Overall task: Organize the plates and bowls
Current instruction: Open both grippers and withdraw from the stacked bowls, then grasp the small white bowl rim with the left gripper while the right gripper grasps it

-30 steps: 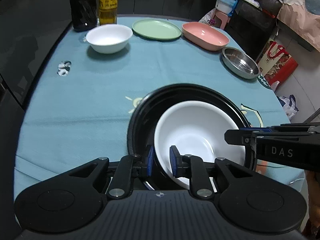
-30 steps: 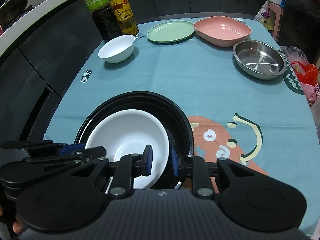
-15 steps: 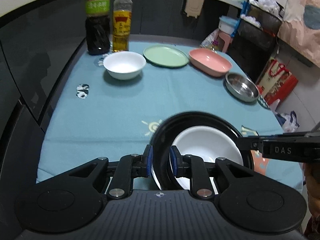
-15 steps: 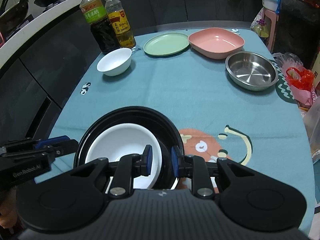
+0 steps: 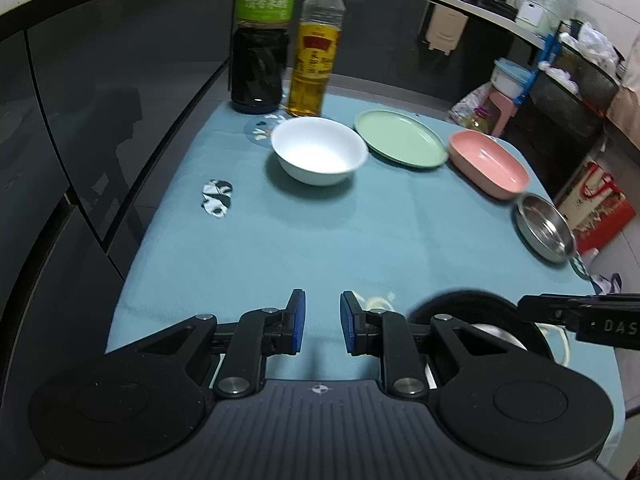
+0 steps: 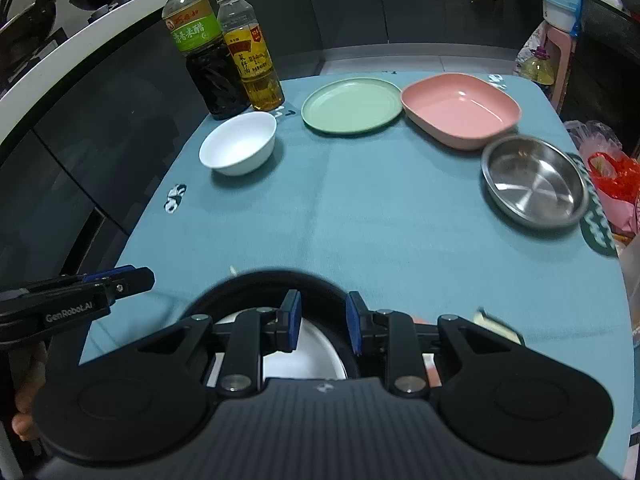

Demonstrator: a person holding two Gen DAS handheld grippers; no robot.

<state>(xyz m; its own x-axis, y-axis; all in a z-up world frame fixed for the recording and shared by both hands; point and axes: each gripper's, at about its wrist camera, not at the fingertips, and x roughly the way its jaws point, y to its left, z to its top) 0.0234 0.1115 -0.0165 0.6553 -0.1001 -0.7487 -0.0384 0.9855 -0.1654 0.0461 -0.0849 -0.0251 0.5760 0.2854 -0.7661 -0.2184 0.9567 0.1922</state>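
Observation:
A black bowl with a white bowl inside it sits at the table's near edge; it also shows in the left wrist view. My right gripper hovers above its rim, open and empty. My left gripper is open and empty over bare cloth to the left of the black bowl. At the far side stand a small white bowl, a green plate, a pink dish and a steel bowl.
Two bottles, dark vinegar and oil, stand at the table's far left corner. The teal tablecloth covers the table. Dark cabinets run along the left. Bags and a stool stand on the floor to the right.
Both grippers have let go of the stacked bowls, opened a little and pulled back and up. The left gripper has swung left, off the black bowl.

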